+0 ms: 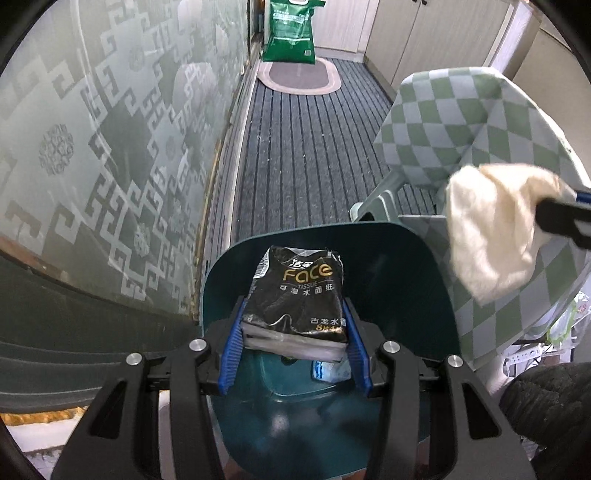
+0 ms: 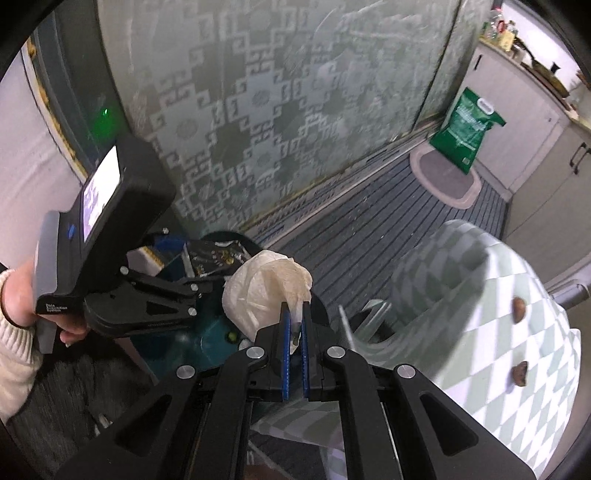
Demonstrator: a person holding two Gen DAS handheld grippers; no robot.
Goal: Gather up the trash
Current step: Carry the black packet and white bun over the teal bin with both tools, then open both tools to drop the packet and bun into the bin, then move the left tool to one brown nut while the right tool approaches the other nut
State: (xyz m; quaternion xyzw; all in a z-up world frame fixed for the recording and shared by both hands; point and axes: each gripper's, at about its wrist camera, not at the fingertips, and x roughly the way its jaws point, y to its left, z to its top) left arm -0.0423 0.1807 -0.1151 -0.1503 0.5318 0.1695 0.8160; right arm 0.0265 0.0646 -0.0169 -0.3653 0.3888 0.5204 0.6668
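My left gripper [image 1: 295, 314] is shut on a black tissue pack [image 1: 295, 291] printed "Face", held just above the open mouth of a dark teal trash bin [image 1: 424, 280]. Some blue-white wrapping [image 1: 330, 369] lies inside the bin under the pack. My right gripper [image 2: 295, 314] is shut on a corner of a crumpled white paper towel [image 2: 266, 291], which hangs at the bin's right side. In the left wrist view that paper towel [image 1: 491, 236] shows at the right with a black fingertip [image 1: 561, 218] on it. The right wrist view shows the left gripper [image 2: 177, 269] and the pack [image 2: 214, 256] over the bin [image 2: 207, 339].
A table with a green-and-white checked cloth [image 1: 443, 122] stands to the right, with two small brown bits [image 2: 519, 308] on it. A frosted patterned glass door [image 1: 110, 147] runs along the left. A striped grey carpet [image 1: 314, 147], an oval mat [image 1: 299, 77] and a green bag [image 1: 291, 33] lie beyond. A hand [image 2: 22, 295] grips the left tool.
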